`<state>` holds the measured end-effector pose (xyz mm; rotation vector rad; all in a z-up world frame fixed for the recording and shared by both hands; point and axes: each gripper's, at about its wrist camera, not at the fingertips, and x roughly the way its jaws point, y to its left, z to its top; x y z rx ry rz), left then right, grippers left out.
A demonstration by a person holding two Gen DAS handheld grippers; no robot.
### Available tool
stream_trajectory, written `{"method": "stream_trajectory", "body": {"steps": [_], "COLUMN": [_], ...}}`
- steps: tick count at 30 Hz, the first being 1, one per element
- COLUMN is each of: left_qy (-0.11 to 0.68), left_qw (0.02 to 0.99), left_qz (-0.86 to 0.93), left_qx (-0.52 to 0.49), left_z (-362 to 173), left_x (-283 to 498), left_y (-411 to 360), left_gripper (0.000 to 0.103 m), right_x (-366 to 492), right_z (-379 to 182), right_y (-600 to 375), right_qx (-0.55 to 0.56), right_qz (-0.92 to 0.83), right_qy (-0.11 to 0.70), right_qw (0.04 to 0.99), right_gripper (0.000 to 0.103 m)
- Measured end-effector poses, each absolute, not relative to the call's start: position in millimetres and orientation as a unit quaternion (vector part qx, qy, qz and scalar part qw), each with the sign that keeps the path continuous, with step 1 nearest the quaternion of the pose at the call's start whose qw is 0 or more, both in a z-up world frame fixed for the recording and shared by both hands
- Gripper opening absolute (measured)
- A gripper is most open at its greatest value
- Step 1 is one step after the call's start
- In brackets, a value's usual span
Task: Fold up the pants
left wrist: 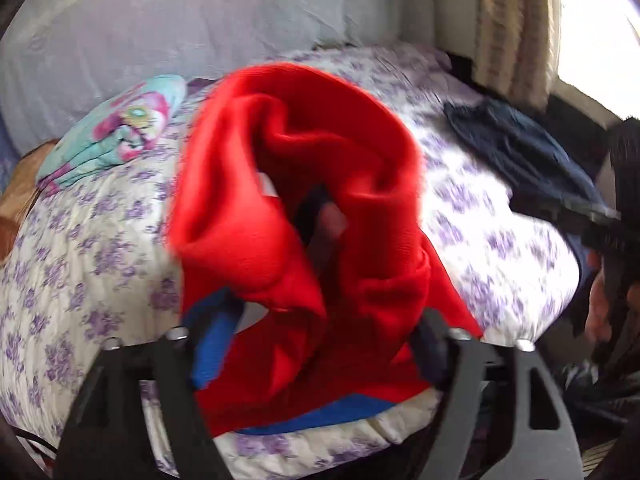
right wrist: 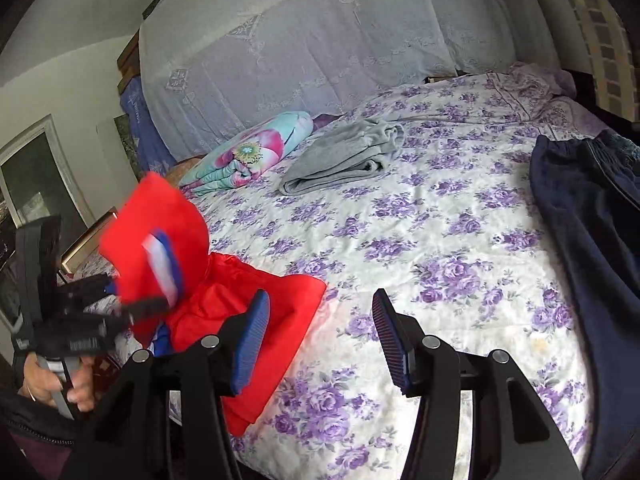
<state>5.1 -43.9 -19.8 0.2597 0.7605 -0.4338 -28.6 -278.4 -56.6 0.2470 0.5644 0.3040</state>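
The red pants, with a blue and white side stripe, lie at the near left corner of the floral bedspread. One part lies flat on the bed. The other part is bunched and raised, blurred, over my left gripper. In the left wrist view my left gripper stands wide open, with the red cloth hanging loosely between its fingers and hiding their tips. My right gripper is open above the bed with nothing between its pads. Its left finger overlaps the flat red cloth in the view.
A folded grey garment and a rolled floral quilt lie further back on the bed. A dark navy garment lies along the right side. A person's hand holds the left gripper's handle. A lace-covered headboard stands behind.
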Motion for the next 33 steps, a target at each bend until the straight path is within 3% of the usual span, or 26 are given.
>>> {"method": "stream_trajectory", "body": {"steps": [2, 6, 10, 14, 18, 20, 21, 22, 23, 30, 33], "left_qy": [0.381, 0.386, 0.366, 0.404, 0.427, 0.421, 0.421, 0.42, 0.419, 0.402, 0.408], "left_qw": [0.885, 0.883, 0.887, 0.873, 0.862, 0.865, 0.866, 0.867, 0.868, 0.867, 0.863], "left_qz": [-0.218, -0.248, -0.276, -0.274, -0.271, -0.27, -0.269, -0.265, -0.263, -0.285, -0.293], "left_qx": [0.157, 0.1, 0.05, 0.004, -0.045, -0.041, -0.04, -0.039, -0.041, -0.076, -0.055], "left_z": [-38.3, -23.8, 0.8, -22.3, -43.7, -43.5, -44.1, -44.7, -45.0, -22.5, -23.5], "left_x": [3.2, -0.3, -8.7, 17.3, 28.4, 25.7, 25.2, 25.0, 24.6, 14.6, 8.5], "left_y": [-60.4, -44.7, -21.8, -15.3, -2.0, -1.0, -0.3, 0.9, 2.8, 18.2, 9.0], "left_gripper": [0.082, 0.084, 0.097, 0.097, 0.097, 0.097, 0.097, 0.097, 0.097, 0.097, 0.098], "right_x": [-28.1, -29.0, -19.0, 5.9, 37.8, 41.6, 39.0, 36.7, 33.7, -5.1, -10.0], "right_z": [-61.7, -64.7, -58.0, -56.1, -83.5, -97.0, -95.8, -92.6, -87.3, -39.0, -51.6], "right_y": [-280.3, -276.9, -262.2, -234.4, -201.4, -193.9, -192.0, -190.9, -192.0, -195.9, -205.8], "right_qx": [0.134, 0.148, 0.171, 0.188, 0.153, 0.152, 0.146, 0.152, 0.159, 0.161, 0.156], "right_qz": [0.156, 0.185, 0.235, 0.276, 0.262, 0.257, 0.26, 0.275, 0.282, 0.325, 0.297], "right_qy": [0.288, 0.303, 0.314, 0.336, 0.426, 0.447, 0.44, 0.436, 0.428, 0.38, 0.403], "right_qw": [0.935, 0.923, 0.904, 0.88, 0.852, 0.844, 0.847, 0.843, 0.843, 0.851, 0.852], "right_gripper": [0.056, 0.061, 0.066, 0.069, 0.069, 0.063, 0.052, 0.03, 0.021, 0.014, 0.015]}}
